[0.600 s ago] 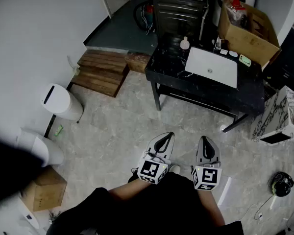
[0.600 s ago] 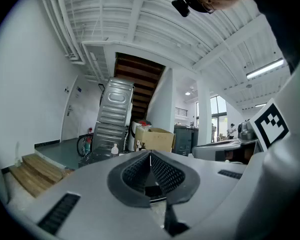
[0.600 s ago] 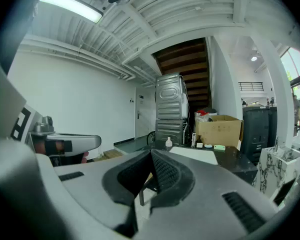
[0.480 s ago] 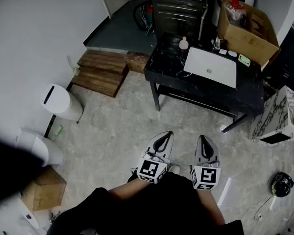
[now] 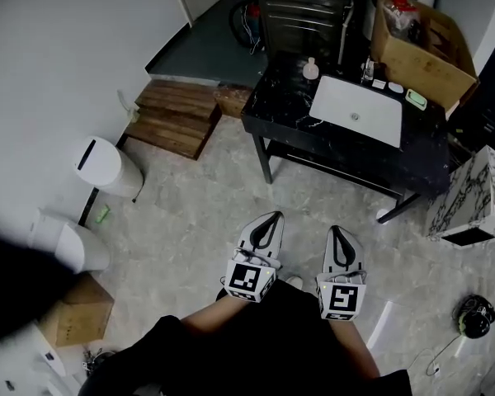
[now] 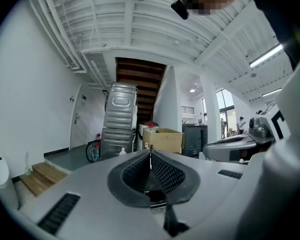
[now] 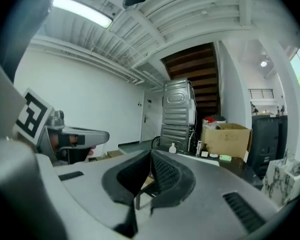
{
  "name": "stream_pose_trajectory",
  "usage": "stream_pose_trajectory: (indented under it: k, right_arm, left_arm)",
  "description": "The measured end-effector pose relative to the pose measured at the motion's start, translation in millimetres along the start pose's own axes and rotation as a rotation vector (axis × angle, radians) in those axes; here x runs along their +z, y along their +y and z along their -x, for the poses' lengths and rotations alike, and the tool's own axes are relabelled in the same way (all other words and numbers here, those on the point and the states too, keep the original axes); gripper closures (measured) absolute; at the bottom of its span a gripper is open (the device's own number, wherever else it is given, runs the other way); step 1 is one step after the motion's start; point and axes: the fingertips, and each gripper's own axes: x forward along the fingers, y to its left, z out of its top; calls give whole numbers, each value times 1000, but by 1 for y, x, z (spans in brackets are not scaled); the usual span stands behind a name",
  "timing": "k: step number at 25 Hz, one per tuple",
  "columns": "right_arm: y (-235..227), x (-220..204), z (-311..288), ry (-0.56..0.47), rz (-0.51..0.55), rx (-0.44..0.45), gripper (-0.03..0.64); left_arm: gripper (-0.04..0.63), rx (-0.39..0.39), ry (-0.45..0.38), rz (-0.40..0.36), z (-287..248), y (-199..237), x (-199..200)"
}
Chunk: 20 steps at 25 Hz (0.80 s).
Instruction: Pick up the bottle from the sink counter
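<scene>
1. Sink counter (image 5: 285,106): black marble top on dark legs, with a white basin (image 5: 356,110) set in it. We stand well short of it, floor tiles between us and its near edge.
2. Bottle (image 5: 311,70): small, pale, capped, upright on the counter's far left corner, just beside the basin's back left corner. Neither gripper touches it. Its label is too small to read in any view.
3. Left gripper (image 5: 272,218): clenched tip to tip, nothing between the jaws. Held about level, aimed twd the counter, well apart from it. In the left gripper view the bottle shows far off, just left of the closed tips.
4. Right gripper (image 5: 337,230): also clamped tip to tip and empty. It's on our side of the counter, well apart from it, pointing at it.
5. Writing: we only see black-and-white square markers on each gripper's cube (image 5: 247,279). Patterns, no words.
6. Cardboard box (image 5: 421,44): open, on the counter's far right end. Any print on it isn't legible. A small green item (image 5: 415,99) lies just behind the basin's right corner.
7. Around the counter:
   - ribbed metal unit (image 5: 301,7) behind it
   - wooden steps (image 5: 175,118) to its left
   - white bin (image 5: 107,167) further left
   - marble-patterned block (image 5: 470,205) at its right end
   - headphones (image 5: 476,316) on the floor, right of it, on our side
</scene>
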Motion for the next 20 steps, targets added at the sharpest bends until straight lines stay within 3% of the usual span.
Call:
stream_pose_trajectory:
  k: [2, 10, 20]
  right_arm:
    - [-1, -7, -5, 20, 42, 4, 578]
    - [-25, -22, -35, 45, -75, -21, 578]
    - [-79, -39, -117, 151, -49, -122, 578]
  left_arm:
    - [578, 13, 16, 4, -3, 5, -4]
    - [577, 9, 37, 26, -43, 24, -12]
    - [577, -40, 57, 64, -145, 72, -20]
